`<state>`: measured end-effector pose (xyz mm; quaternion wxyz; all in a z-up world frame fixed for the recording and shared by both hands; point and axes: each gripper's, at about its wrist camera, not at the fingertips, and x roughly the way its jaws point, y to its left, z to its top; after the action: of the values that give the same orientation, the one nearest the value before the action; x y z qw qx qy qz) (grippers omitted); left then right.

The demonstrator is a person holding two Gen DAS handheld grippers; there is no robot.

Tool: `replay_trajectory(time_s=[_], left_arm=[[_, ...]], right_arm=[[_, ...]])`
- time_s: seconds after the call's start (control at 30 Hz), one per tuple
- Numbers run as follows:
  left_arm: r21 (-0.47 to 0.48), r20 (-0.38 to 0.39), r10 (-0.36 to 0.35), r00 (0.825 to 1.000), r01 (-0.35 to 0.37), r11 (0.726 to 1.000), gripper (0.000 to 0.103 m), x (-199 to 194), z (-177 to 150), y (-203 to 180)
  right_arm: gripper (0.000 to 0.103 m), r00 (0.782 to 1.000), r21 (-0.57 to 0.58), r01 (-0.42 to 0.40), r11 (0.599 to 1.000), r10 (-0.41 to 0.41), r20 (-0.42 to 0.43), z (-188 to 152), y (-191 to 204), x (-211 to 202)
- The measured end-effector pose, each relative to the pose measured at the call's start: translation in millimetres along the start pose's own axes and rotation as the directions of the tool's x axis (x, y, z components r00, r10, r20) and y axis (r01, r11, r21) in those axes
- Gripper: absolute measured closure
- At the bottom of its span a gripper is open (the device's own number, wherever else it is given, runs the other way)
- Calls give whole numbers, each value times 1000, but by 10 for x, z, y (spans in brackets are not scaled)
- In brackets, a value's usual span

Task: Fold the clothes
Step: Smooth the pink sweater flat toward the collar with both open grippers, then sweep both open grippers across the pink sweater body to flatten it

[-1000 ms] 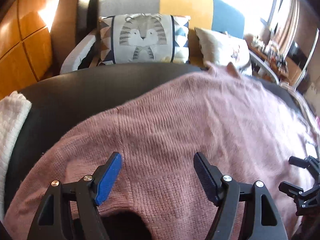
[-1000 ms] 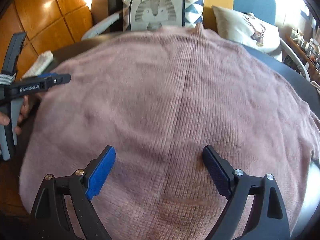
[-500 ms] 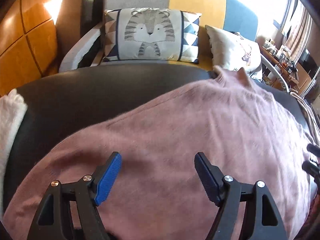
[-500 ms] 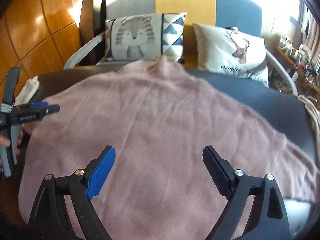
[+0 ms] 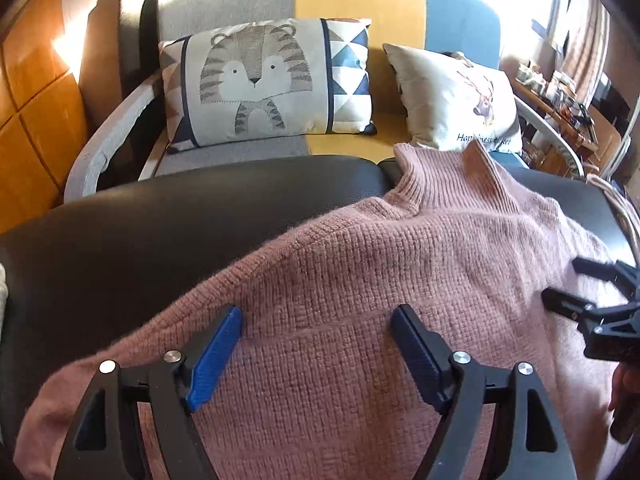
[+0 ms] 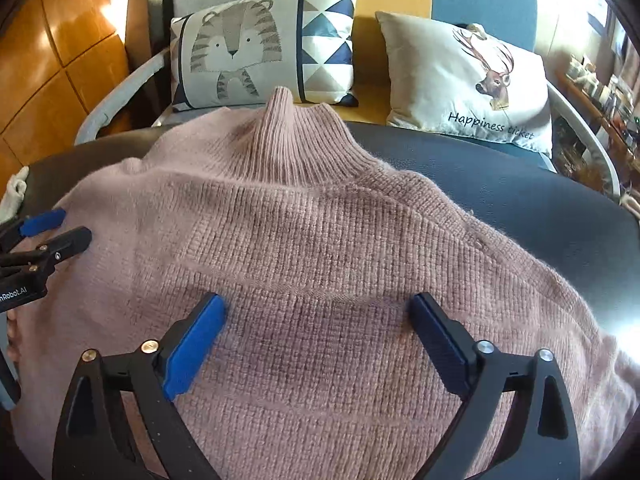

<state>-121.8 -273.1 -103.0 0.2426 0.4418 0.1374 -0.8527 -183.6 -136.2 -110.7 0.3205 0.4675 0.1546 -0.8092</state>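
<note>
Pink sweater [image 6: 320, 248] spread flat on dark table [image 6: 520, 208], collar [image 6: 304, 136] pointing away toward the cushions, so long axis running straight ahead from both claws. Left gripper [image 5: 316, 344] over the left shoulder area, jaws opening, nothing pinched, knit merely lying beneath the pads. Right gripper [image 6: 318, 332] over the right half below the collar, jaws opening too, holding nothing. Left sleeve edge nearer the left claw, right sleeve edge nearer the right. Probably a side fold next: each edge to be caught by its own claw and carried inward across that axis.
</note>
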Motion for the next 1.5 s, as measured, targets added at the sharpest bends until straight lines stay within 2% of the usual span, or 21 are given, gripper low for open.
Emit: replay_trajectory(time_s=[0.1, 0.17, 0.27, 0.37, 0.43, 0.53, 0.73, 0.83, 0.93, 1.33, 1.5], left_arm=[[-6, 3, -10, 1000, 10, 1000, 19, -18, 7, 39], [-7, -10, 12, 1000, -12, 1000, 21, -87, 1, 63], [-3, 8, 52, 999, -52, 999, 21, -243, -87, 171], [-56, -1, 100, 995, -100, 993, 21, -308, -224, 353], [-91, -20, 124, 992, -126, 988, 21, -264, -289, 444], [-139, -3, 111, 994, -111, 984, 19, -212, -330, 513], [-174, 32, 119, 992, -111, 978, 10, -107, -274, 561], [-185, 28, 122, 992, -115, 976, 3, -34, -204, 592], [-189, 27, 131, 991, -124, 974, 0, 28, -133, 639], [-136, 51, 137, 989, -129, 982, 0, 320, 289, 740], [-124, 48, 138, 989, -131, 984, 0, 366, 372, 745]], right_arm=[[6, 1000, 2, -7, 1000, 7, -2, -8, -35, -76], [6, 1000, -5, -5, 1000, 5, 21, -49, -65, -220], [6, 997, 28, 62, 998, -64, 51, -209, -297, -449], [6, 991, 136, 117, 984, -124, 42, -411, -692, -550], [6, 991, 196, 126, 972, -133, 22, -496, -893, -522], [6, 991, 196, 130, 972, -132, 0, -542, -961, -413], [0, 991, 176, 122, 977, -128, 24, -490, -942, -262], [0, 992, 175, 120, 977, -127, 27, -412, -972, -233], [0, 992, 173, 119, 978, -126, 32, -336, -996, -190], [0, 988, 192, 132, 972, -145, 53, 6, -1067, -20], [0, 988, 188, 130, 974, -144, 58, 79, -1079, 18]])
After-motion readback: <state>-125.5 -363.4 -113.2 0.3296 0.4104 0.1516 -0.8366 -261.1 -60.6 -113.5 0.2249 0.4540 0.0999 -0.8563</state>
